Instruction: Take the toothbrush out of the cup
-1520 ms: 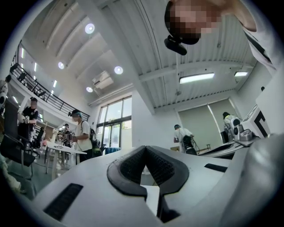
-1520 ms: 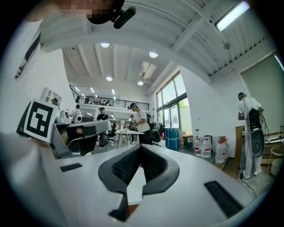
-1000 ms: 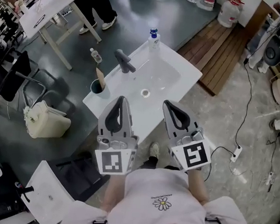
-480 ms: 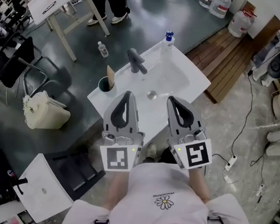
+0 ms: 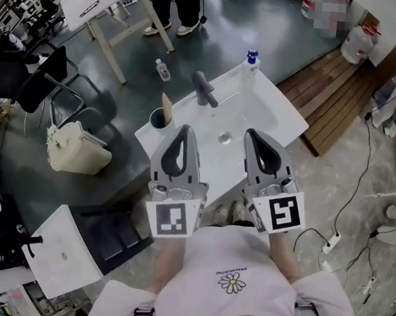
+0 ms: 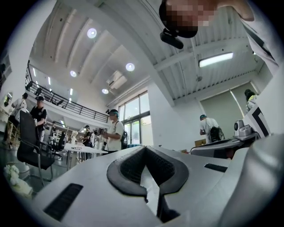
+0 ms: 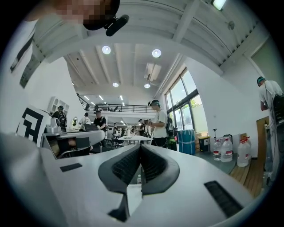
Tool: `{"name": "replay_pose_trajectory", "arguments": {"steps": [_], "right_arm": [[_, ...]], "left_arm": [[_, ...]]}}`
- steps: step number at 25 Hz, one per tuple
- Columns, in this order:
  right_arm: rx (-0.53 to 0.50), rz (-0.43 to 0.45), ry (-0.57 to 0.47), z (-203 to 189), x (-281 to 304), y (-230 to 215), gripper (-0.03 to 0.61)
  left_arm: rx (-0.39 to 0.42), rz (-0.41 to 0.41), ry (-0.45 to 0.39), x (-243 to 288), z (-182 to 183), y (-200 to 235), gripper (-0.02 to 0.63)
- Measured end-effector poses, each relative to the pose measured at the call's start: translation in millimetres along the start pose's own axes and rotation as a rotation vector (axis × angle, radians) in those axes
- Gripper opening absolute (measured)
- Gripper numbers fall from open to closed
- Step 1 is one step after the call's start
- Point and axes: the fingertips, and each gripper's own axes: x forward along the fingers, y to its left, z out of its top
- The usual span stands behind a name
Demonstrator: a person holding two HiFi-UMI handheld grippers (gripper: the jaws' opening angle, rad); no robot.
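A dark cup (image 5: 157, 119) stands on the left end of the white sink counter (image 5: 276, 112), with a tan toothbrush (image 5: 166, 103) standing up out of it. My left gripper (image 5: 184, 128) hovers over the counter's front edge, just right of and nearer than the cup, shut and empty. My right gripper (image 5: 254, 133) hangs beside it over the basin's front, also shut with nothing in it. In the left gripper view the left gripper (image 6: 145, 150) shows closed pads against the hall. The right gripper view shows the right gripper (image 7: 140, 146) the same way. Neither of those views shows the cup.
A grey faucet (image 5: 204, 89) and a blue-capped soap bottle (image 5: 250, 61) stand at the counter's back. On the floor are a water bottle (image 5: 162, 69) and a beige bag (image 5: 77, 152); a dark chair (image 5: 46, 87) stands at left. Wooden planks (image 5: 343, 90) and cables lie at right. People stand beyond.
Both grippers have edged forward toward the sink, still shut. The head view has swung, so the sink and cup sit further up and right in the picture.
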Motion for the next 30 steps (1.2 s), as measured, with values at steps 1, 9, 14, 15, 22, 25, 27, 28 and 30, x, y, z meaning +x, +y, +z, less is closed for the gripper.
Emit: {"name": "replay_pose_trajectory", "arguments": {"steps": [1,9,14,15,22,25,27,28,30], "right_arm": [[0.004,0.003,-0.007,1.4,0.3,-2.0,0.012],[0.041,0.042,-0.030,2.9,-1.4,-7.7,0.012],[0.039,0.050,-0.030,3.6,-1.2,-12.3,0.012],[0.040,0.049,-0.030,3.7,-1.0,-13.4,0.012],[0.050,0.042,-0.018,0.3,-2.8,-19.6,0.012],[0.050,0.043,-0.022,-0.2,-3.0,-19.7,0.012],[0.048,0.041,-0.019,-1.4,-3.8,-21.2,0.012],[0.046,0.037,-0.012,-2.8,-4.8,-22.8,0.012],[0.046,0.028,-0.003,-4.7,-6.8,-27.1,0.012]], "left_arm": [[0.002,0.004,-0.004,0.8,1.3,-2.0,0.015],[0.024,0.023,-0.023,2.8,7.3,-8.7,0.015],[0.025,0.036,-0.026,4.9,7.6,-11.5,0.017],[0.025,0.042,-0.028,5.3,8.0,-10.7,0.017],[0.039,0.077,-0.026,5.4,8.1,-5.7,0.017],[0.060,0.111,0.006,8.3,2.5,1.7,0.017],[0.090,0.134,0.030,13.1,-0.2,9.2,0.018],[0.107,0.141,0.040,16.4,-1.4,13.3,0.018],[0.137,0.156,0.057,24.0,-4.8,22.9,0.035]]}}
